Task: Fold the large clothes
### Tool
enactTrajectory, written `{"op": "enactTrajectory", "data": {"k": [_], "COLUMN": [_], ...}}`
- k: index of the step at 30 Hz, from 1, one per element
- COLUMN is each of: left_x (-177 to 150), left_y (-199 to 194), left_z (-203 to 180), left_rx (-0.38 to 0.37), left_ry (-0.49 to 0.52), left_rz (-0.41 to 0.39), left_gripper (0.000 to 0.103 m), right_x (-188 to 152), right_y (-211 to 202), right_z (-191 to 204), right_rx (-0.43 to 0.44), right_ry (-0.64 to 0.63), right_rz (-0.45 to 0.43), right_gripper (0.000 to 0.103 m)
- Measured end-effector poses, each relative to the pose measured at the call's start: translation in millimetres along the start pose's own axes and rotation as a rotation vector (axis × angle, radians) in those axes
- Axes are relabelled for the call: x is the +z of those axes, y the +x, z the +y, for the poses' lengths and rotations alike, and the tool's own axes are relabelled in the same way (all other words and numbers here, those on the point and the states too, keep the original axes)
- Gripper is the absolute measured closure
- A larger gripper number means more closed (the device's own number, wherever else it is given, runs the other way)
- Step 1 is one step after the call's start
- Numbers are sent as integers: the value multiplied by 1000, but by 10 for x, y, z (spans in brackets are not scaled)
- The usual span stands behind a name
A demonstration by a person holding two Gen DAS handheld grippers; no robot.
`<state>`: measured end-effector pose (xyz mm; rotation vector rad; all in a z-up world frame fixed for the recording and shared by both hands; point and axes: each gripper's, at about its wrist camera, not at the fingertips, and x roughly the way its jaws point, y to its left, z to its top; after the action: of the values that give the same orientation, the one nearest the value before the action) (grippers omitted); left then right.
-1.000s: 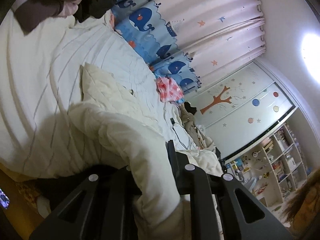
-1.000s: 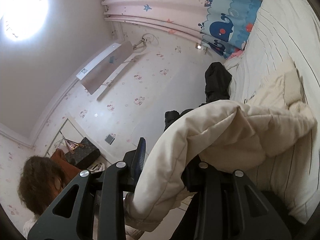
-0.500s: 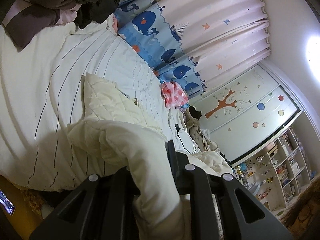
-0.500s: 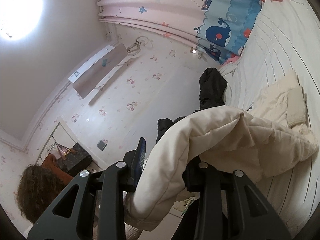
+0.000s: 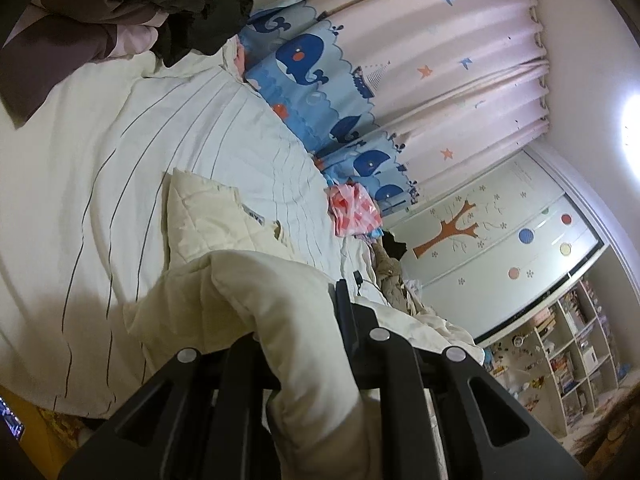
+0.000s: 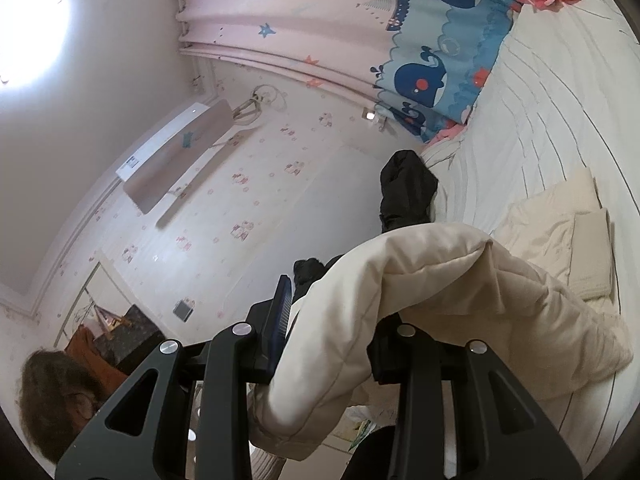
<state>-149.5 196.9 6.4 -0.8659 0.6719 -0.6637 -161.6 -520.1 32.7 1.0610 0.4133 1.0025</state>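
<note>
Striped bed, whale curtain, dark clothes, cream jacket

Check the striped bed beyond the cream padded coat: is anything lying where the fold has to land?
Nothing visible does. Both tongs, left and right, grip the cream padded coat; the striped sheet around it is bare. The dark clothes pile sits far off.

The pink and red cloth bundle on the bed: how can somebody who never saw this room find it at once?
Start at the striped bed cover and follow it to the whale curtain. The pink and red bundle lies there at the curtain's foot. It is the only bright thing; nearby clothes are cream or black.
</note>
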Motion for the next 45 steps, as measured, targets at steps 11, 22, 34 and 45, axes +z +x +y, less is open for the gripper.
{"op": "enactTrajectory", "data": {"k": [11,22,34,45], "left_x": [478,784,745,598], "left_y": [415,1027,1669,1804], "left_z": [163,571,882,754], "left_rx": [33,215,490,604], "left_ry": [-58,-86,35,191], "left_rz": [-46,-82,-102,-123], "left_gripper": [88,88,88,88], "right_x": [452,897,838,746], "right_y": [371,1011,1244,1101], "right_z": [-272,-1164,-2368,-2492], "right_rx": [-97,-320,-490,-501], "right_ry": [9,81,185,179], "right_rz": [-28,-45,-55,-47], "right_gripper": [71,71,71,73]}}
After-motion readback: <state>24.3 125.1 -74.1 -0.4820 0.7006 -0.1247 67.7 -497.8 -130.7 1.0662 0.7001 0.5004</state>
